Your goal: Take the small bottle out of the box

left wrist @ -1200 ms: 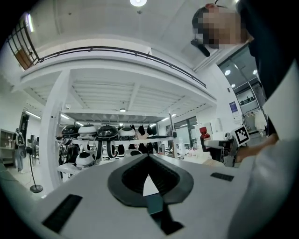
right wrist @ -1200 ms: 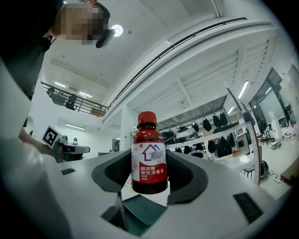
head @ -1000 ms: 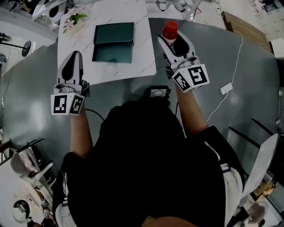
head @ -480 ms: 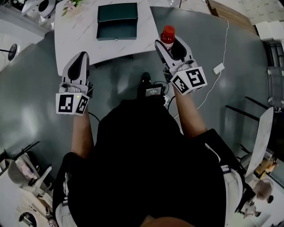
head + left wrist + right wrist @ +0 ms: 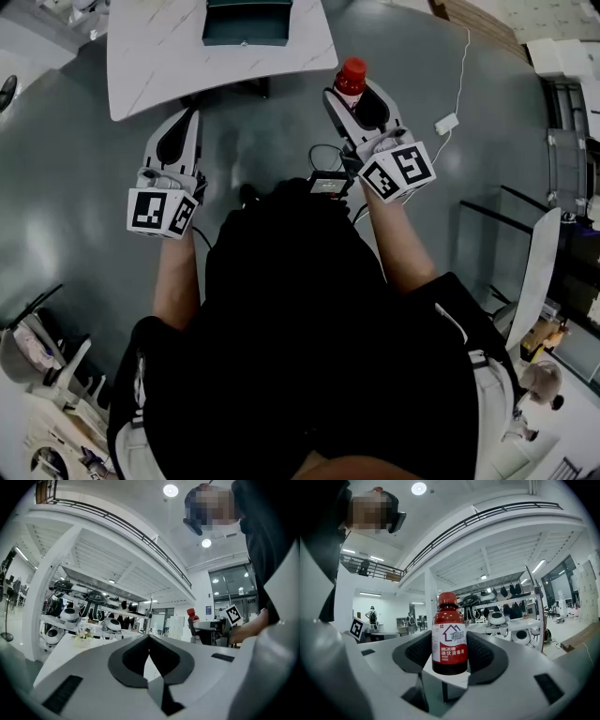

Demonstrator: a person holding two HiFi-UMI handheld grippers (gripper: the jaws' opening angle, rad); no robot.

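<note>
Head view: the person holds both tongs out level in front of the body, over the grey glossy floor point(image 5: 75, 187).

Right tongs point(image 5: 352, 94): clenched on the small dark-red bottle with a red screw cap and a white-and-red printed label point(image 5: 352, 75). In the right gripper view the bottle stands upright between the two dark pads, which press on its sides at label height. Cap and shoulder rise clear above the jaws.

Left tongs point(image 5: 186, 120): closed, jaw tips meeting. The left gripper view shows nothing between them.

Bottle location: out of the box, carried in the right tongs, off the tabletop and just right of its near right corner in the head view.

The dark green rectangular box point(image 5: 246, 21) lies at the top edge of the head view on the white marble-patterned tabletop point(image 5: 159, 56), well apart from both tongs. Whether anything remains inside it cannot be told.

A white cable with a small white plug point(image 5: 445, 123) lies on the floor to the right of the right tongs.
</note>
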